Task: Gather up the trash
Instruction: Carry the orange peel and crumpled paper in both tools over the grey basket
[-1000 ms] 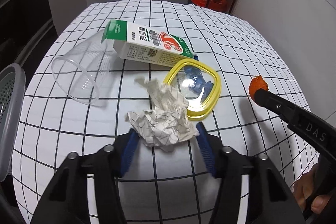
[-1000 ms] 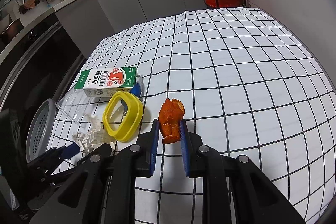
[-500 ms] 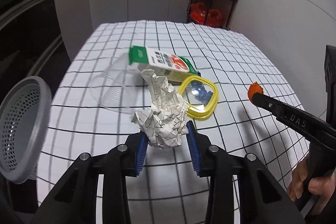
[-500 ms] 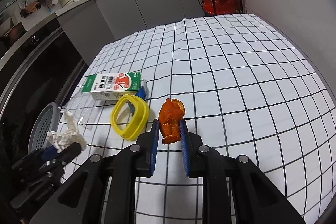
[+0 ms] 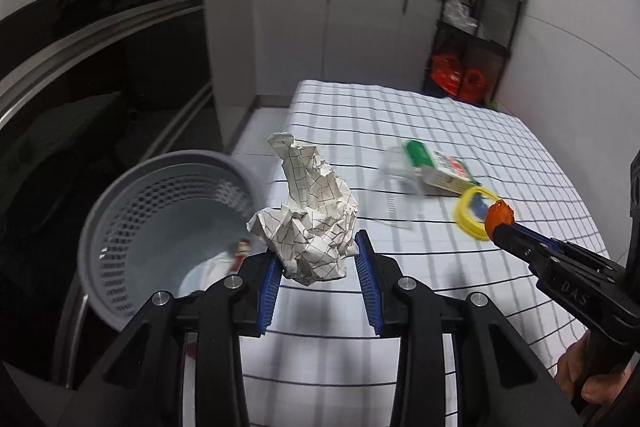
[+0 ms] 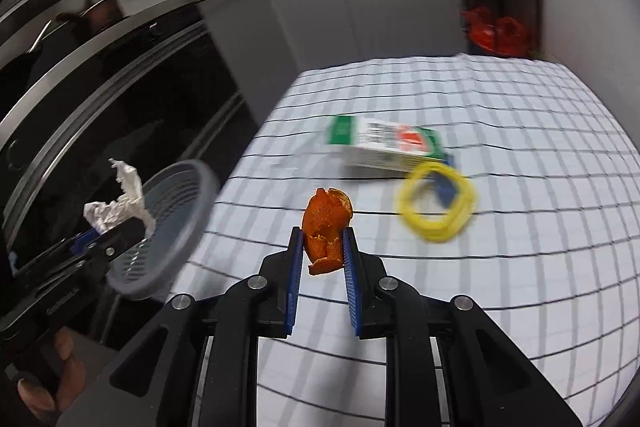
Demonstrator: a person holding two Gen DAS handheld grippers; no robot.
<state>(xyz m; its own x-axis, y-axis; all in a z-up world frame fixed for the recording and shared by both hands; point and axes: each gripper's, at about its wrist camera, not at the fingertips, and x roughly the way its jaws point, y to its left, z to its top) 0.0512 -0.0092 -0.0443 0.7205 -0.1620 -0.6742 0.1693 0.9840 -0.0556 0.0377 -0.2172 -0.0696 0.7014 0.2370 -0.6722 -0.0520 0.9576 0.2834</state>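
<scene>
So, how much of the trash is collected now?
Done: something already lies in the grey bin. In hand: left tongs grip crumpled paper, right tongs grip orange peel. Left on the table: carton, yellow ring, clear cup.

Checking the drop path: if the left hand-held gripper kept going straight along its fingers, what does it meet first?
Probably the checked tablecloth near its left edge, beyond the crumpled paper; depth is unclear.

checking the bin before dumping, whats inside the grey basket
The grey basket shows a pale bottom and a small reddish scrap at its near side. The crumpled paper and left gripper hide the rest.
</scene>
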